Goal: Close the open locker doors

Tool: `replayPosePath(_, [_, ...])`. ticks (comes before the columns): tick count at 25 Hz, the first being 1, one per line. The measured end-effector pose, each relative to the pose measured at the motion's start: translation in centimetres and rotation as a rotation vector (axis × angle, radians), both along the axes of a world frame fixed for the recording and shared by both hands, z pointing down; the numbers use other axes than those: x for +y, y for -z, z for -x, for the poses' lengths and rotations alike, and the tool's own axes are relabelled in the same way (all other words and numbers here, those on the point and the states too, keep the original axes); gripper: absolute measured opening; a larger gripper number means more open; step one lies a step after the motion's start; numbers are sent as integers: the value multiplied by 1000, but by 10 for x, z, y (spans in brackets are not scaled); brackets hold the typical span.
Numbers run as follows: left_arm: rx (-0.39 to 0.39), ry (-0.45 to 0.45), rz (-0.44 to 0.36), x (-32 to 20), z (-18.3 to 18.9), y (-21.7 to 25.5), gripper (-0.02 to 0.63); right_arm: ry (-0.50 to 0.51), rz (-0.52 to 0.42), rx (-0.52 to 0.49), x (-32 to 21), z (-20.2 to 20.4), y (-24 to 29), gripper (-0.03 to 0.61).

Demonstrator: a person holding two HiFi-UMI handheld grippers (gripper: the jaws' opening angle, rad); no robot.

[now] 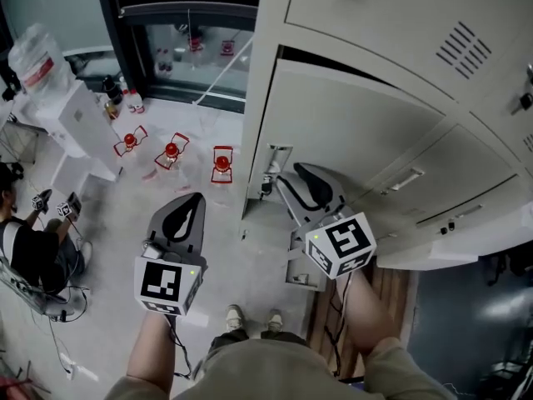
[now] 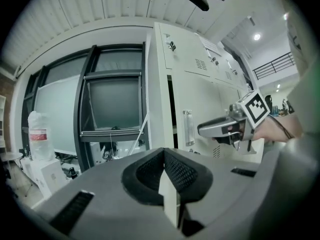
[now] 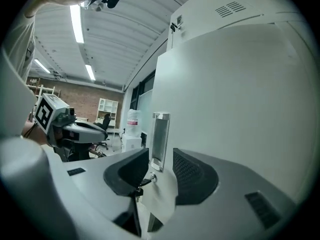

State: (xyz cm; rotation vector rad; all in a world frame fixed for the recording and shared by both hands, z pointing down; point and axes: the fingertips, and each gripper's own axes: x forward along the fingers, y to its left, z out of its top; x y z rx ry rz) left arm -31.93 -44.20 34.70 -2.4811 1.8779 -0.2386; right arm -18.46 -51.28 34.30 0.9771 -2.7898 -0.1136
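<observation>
Left gripper (image 1: pixel 190 205): jaws together, the two dark pads meeting along one seam with nothing between them (its own view shows this plainly). It hangs in free air over the floor, left of the lockers and apart from them.

Right gripper (image 1: pixel 306 177): jaws apart by a moderate gap, set astride the free edge of the locker door (image 1: pixel 350 123). The left pad is on the edge side and the right pad is against the door's pale face. I cannot tell whether either pad presses the metal.

Locker door: ajar on the right of the scene, with a dark slit between it and the cabinet frame. In the right gripper view its broad grey panel (image 3: pixel 240 99) fills the right half.

Handle (image 3: pixel 160 139): a narrow upright metal recess near the door's free edge, standing just between the right gripper's fingertips (image 3: pixel 127 171). A small lock (image 3: pixel 146 180) sits directly below it.

Lockers (image 1: pixel 391 23): pale grey bank; the vented door farther up is shut.

Floor (image 1: pixel 125 223): three red-and-white objects (image 1: pixel 221 163) lie at the far left, near the window.

Second person (image 1: pixel 33 252): seated at the left edge.
</observation>
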Motion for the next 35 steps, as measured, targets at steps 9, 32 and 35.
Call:
replayPosePath(9, [-6,-12,26,-10,-9,-13,6,-72,12,40,-36,-30,-16,113])
replayPosePath(32, [-35,-62,-151,63,-67,98,6,-53,-139,-177,92,-110,120,49])
replayPosePath(35, [-42,-75,-164,80,-79,104,6,-59,-142,-186,117,-128,122,44])
